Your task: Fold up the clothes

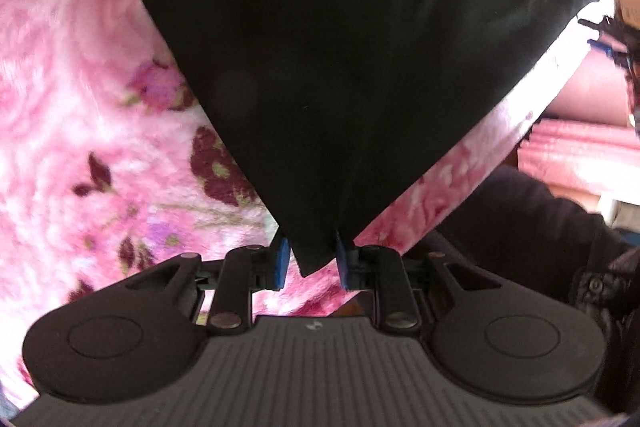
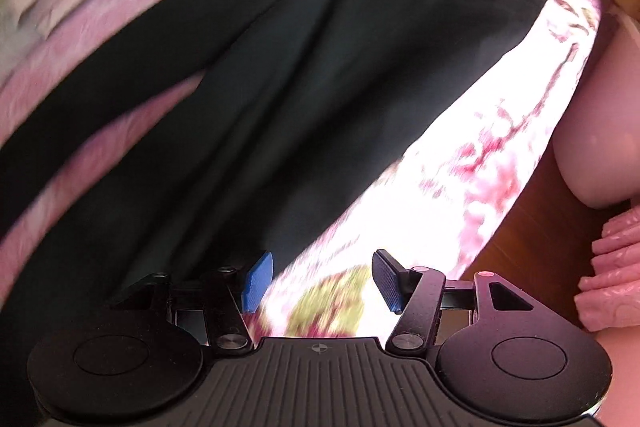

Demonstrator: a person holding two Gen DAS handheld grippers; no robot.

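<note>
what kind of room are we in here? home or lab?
Looks like a home, probably a bedroom. A black garment lies on a fluffy pink floral blanket, likely a bed. Folded pink bedding is stacked beside it, and brown wood flooring shows past the blanket's edge.

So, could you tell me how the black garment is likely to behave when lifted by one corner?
Probably floppy: the black garment drapes from the corner pinched in the left hand-held gripper. It looks thin, so likely light. The rest would probably drag across the pink floral blanket.

A pink floral fleece blanket (image 1: 80, 107) covers the surface. Brown wooden floor (image 2: 520, 247) shows beside it, sunlight glaring bright.
</note>
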